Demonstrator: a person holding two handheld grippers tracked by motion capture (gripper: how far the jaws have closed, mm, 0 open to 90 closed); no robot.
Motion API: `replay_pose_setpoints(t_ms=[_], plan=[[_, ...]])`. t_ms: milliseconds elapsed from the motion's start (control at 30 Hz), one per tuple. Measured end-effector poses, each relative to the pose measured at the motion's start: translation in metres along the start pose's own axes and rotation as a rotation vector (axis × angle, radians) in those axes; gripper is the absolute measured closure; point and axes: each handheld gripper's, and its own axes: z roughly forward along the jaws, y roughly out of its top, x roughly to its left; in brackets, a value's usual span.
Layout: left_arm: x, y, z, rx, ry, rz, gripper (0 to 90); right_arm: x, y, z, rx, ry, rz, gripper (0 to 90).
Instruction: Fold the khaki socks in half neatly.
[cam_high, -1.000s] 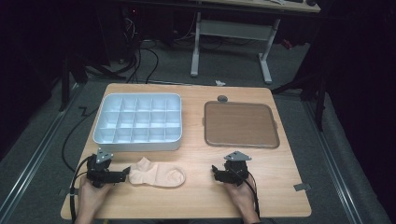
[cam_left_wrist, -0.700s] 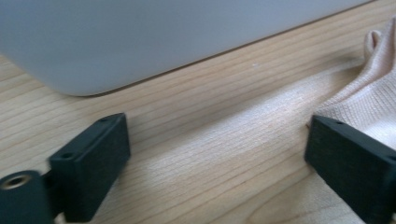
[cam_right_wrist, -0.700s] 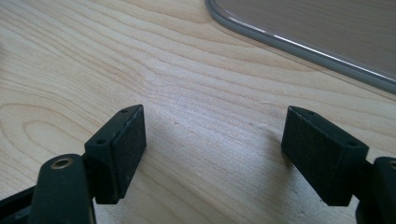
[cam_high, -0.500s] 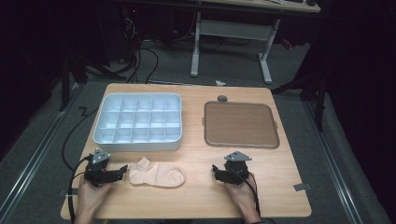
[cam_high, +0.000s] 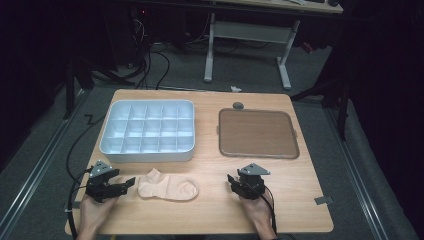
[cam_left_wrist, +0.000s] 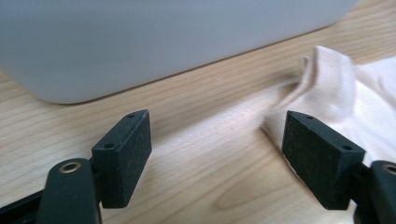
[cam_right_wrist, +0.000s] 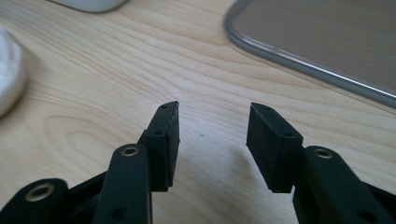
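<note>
A dark room with cables on the floor surrounds a pale wooden table (cam_high: 210, 210), and the landmark on it is the white divided box (cam_high: 147, 131) at the far left. To the right of the box, well apart from it, lies a brown tray (cam_high: 257, 132) with a grey rim. In front of the box, near its front wall, a peach sock (cam_high: 167, 187) lies flat on the wood.

The left gripper (cam_high: 127, 183) rests in front of the box's left front corner, just beside the sock's cuff end. In the left gripper view (cam_left_wrist: 217, 154) its jaws stand wide apart — they have just been closing a little — with bare wood between them; the sock (cam_left_wrist: 336, 93) lies beside the right-hand pad (cam_left_wrist: 317, 154), and I cannot tell whether it touches. The box's wall (cam_left_wrist: 163, 42) rises close behind.

The right gripper (cam_high: 234, 184) sits to the right of the sock, in front of the tray. In the right gripper view (cam_right_wrist: 212, 144) its jaws are half open and have just been closing — with only wood between them.
</note>
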Motion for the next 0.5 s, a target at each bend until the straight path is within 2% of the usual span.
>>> replay_pose_setpoints(t_ms=[200,367,500], plan=[[-0.012,0.002,0.006,0.016,-0.030,0.026,26.1,0.015,0.002,-0.006,-0.003,0.062,-0.027,57.8],[-0.021,0.003,0.011,0.031,-0.059,0.032,26.0,0.027,0.004,-0.008,-0.013,0.120,-0.034,59.1],[-0.027,0.005,0.016,0.046,-0.038,0.055,25.6,0.037,0.007,-0.006,-0.014,0.163,-0.038,59.1]])
